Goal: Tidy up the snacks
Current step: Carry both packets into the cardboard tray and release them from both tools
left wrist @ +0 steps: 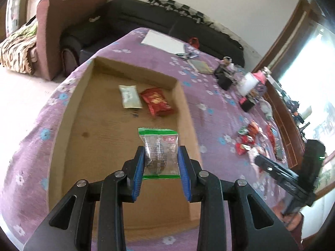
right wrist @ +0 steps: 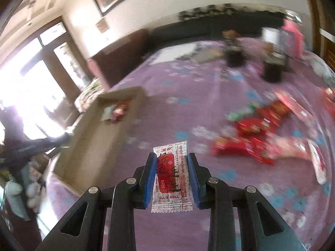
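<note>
My left gripper (left wrist: 161, 153) is shut on a clear snack packet with green edges (left wrist: 160, 146) and holds it over the open cardboard box (left wrist: 79, 96). A cream packet (left wrist: 129, 96) and a red packet (left wrist: 156, 101) lie on the box floor. My right gripper (right wrist: 172, 163) is shut on a white and red snack packet (right wrist: 171, 179) above the purple flowered cloth (right wrist: 188, 83). The box also shows in the right wrist view (right wrist: 88, 129), to the left. A pile of red snack packets (right wrist: 261, 131) lies to the right; it also shows in the left wrist view (left wrist: 251, 138).
Black containers (right wrist: 272, 71) and a pink item (right wrist: 293, 37) stand at the cloth's far side. White paper (left wrist: 163, 40) lies at the far edge. A dark sofa (left wrist: 146, 16) and a pink armchair (left wrist: 52, 31) stand beyond. The right gripper's body (left wrist: 293, 177) is at the right.
</note>
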`<state>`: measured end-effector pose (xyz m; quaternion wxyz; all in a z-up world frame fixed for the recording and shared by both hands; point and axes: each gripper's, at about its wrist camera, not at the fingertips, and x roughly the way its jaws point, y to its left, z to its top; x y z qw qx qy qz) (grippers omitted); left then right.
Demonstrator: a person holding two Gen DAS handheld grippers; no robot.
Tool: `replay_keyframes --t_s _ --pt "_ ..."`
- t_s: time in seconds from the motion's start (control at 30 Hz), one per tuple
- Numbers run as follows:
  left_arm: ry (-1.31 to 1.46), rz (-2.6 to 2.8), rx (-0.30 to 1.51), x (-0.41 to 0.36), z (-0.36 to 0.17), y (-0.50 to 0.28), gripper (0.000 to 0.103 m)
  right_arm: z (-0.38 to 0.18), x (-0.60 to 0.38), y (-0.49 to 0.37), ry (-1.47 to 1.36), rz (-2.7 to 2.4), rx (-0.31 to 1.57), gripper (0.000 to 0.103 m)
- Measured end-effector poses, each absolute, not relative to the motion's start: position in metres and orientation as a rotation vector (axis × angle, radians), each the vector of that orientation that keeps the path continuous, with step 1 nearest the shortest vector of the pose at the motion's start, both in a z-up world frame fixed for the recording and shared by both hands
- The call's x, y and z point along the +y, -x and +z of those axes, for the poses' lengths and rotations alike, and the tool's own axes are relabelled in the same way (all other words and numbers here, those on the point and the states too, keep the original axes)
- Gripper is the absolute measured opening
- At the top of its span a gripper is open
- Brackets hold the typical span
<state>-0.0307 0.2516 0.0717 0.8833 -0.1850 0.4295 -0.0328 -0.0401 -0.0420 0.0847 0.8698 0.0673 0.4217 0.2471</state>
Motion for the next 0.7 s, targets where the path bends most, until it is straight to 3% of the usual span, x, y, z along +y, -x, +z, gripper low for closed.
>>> replay_keyframes --t_s 0.4,0.7 --pt "0.433 0.022 0.971 0.295 0.038 -0.026 0.029 0.076 0.113 0.004 0.018 0.658 0.96 0.03" --pt "0.536 -0.014 1.02 0.313 0.017 -0.033 0.032 0.049 0.151 -0.007 0.096 0.616 0.968 0.031"
